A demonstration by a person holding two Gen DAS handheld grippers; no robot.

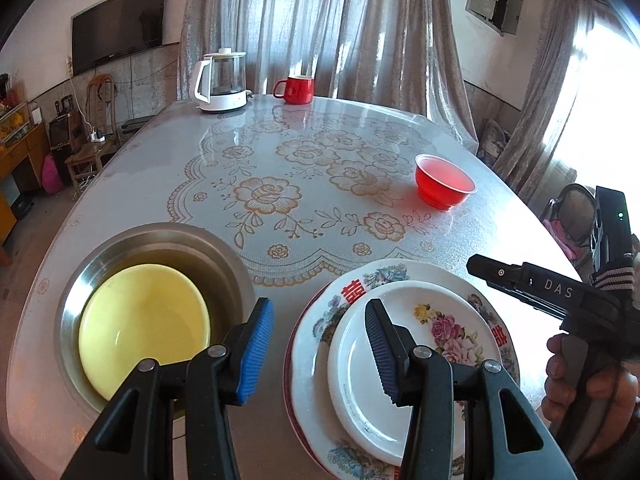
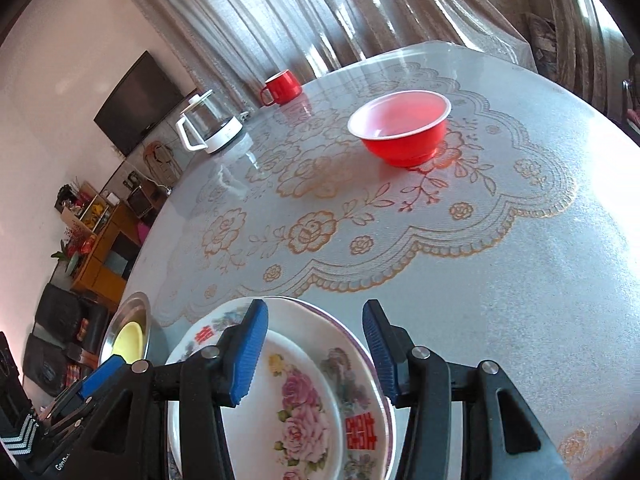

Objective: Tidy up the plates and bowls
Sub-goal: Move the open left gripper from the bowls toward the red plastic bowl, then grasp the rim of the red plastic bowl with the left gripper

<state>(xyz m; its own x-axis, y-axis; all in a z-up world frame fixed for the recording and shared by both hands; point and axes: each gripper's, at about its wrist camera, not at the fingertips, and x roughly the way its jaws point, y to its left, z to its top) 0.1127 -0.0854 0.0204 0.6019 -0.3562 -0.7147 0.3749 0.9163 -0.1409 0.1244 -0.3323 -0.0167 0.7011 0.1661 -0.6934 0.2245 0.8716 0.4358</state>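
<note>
Bowl in basin, beside plates

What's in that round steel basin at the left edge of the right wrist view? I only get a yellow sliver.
Observer: A round yellow bowl. It sits upright inside the stainless steel basin, and I see nothing else in there.
Operator: Is the left gripper holding anything? I only see one blue pad.
Observer: No. The left gripper is open and empty. One finger hangs in front of the small white plate, which is stacked on the large flowered plate. The other hangs over the bare table between the plates and the basin.
</note>
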